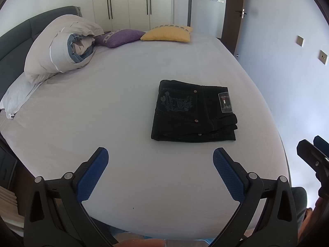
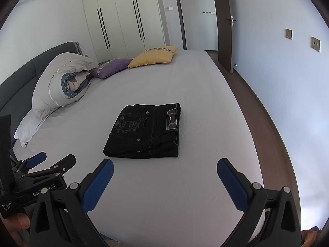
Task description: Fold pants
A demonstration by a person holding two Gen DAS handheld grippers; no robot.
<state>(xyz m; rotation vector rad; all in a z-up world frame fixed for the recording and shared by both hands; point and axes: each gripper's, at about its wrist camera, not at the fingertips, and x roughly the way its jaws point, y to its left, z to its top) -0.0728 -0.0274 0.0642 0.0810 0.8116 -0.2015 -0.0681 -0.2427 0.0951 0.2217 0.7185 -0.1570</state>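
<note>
Black pants [image 1: 193, 112] lie folded into a compact rectangle on the pale bed sheet [image 1: 123, 107], back pocket embroidery and a waist label facing up. The same pants [image 2: 145, 132] sit centre in the right wrist view. My left gripper [image 1: 160, 156] hovers open above the sheet, short of the pants' near edge, with nothing between its blue pads. My right gripper [image 2: 165, 167] is open too, just before the pants and apart from them. The right gripper [image 1: 314, 156] shows at the edge of the left wrist view, and the left gripper [image 2: 47, 160] shows low left in the right wrist view.
A rolled duvet [image 1: 61, 45] and a white pillow [image 1: 18, 96] lie by the dark headboard [image 1: 14, 41]. Purple [image 2: 111, 66] and yellow [image 2: 154, 56] cushions sit at the far end. Wardrobe doors [image 2: 121, 18], an open door [image 2: 226, 24] and brown floor [image 2: 257, 107] border the bed.
</note>
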